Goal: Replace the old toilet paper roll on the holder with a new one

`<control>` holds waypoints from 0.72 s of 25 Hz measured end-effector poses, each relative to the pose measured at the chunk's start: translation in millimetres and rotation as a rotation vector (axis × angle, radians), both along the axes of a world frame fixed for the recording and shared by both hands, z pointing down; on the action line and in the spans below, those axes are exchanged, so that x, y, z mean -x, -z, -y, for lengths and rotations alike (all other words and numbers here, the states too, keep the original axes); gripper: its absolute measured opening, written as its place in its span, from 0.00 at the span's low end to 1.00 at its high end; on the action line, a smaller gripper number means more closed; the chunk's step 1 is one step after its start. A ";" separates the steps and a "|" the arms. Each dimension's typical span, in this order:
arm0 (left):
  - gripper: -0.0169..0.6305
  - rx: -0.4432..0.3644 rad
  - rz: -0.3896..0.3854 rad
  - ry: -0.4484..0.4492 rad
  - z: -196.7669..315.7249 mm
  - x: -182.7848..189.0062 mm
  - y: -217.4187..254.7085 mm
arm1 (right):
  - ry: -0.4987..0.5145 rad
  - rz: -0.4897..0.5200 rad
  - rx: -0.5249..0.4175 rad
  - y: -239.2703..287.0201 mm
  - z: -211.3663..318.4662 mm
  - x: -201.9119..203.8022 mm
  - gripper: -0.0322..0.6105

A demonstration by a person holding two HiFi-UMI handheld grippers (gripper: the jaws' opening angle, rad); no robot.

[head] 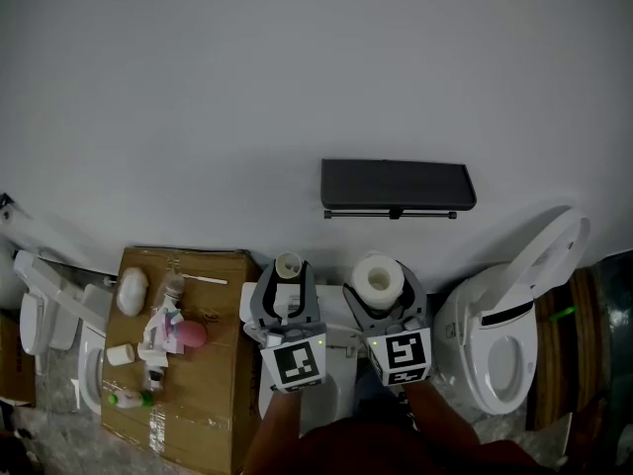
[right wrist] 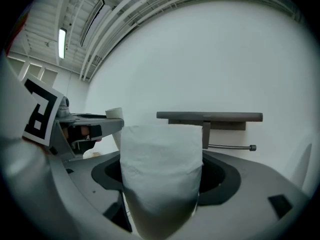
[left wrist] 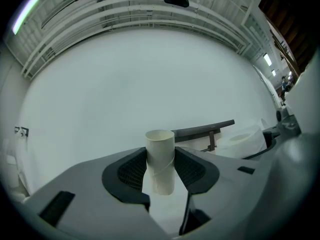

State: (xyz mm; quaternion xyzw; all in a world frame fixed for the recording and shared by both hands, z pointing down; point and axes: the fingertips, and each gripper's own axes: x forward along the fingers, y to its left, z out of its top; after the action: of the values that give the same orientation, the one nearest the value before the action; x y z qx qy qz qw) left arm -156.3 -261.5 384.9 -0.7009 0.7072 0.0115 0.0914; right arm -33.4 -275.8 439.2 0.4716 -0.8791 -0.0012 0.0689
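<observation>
Nearest under the head camera sit the two marker cubes, and just ahead of them the left gripper [head: 288,279] has its jaws closed on a pale, empty cardboard tube [left wrist: 160,160], which stands upright between the ribbed pads. The right gripper [right wrist: 162,178], just beside it, has its jaws set wide and clamped on the sides of a full white roll of soft toilet paper [head: 379,279], also upright with its core hole facing up. Both are held in front of the white wall, below and short of the dark grey wall-mounted holder [head: 398,184], a flat shelf with a thin metal bar [right wrist: 231,147] under it. As far as I can see the bar is bare, so I judge the old roll is off and the new one is yet to be fitted. The roll's core stands vertical while the bar runs level, so it has to be tipped onto its side first. If I turn it carelessly, the soft paper may squash or shift in the pads and the hole will miss the bar's knobbed end. The shelf sits close over the bar, so a high approach would jam the roll against it. The grippers are near enough to knock together, which could jar the tube loose toward the white toilet [head: 506,336] at the right.
</observation>
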 end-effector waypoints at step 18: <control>0.32 0.035 -0.041 0.078 -7.0 42.8 -15.2 | 0.090 0.058 0.078 -27.4 47.0 89.2 0.65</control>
State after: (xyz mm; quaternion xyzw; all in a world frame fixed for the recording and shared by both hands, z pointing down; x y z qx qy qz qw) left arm -199.1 -254.5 400.1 -0.6740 0.7358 0.0097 0.0651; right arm -122.6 -322.9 466.6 0.4283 -0.9004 0.0437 0.0619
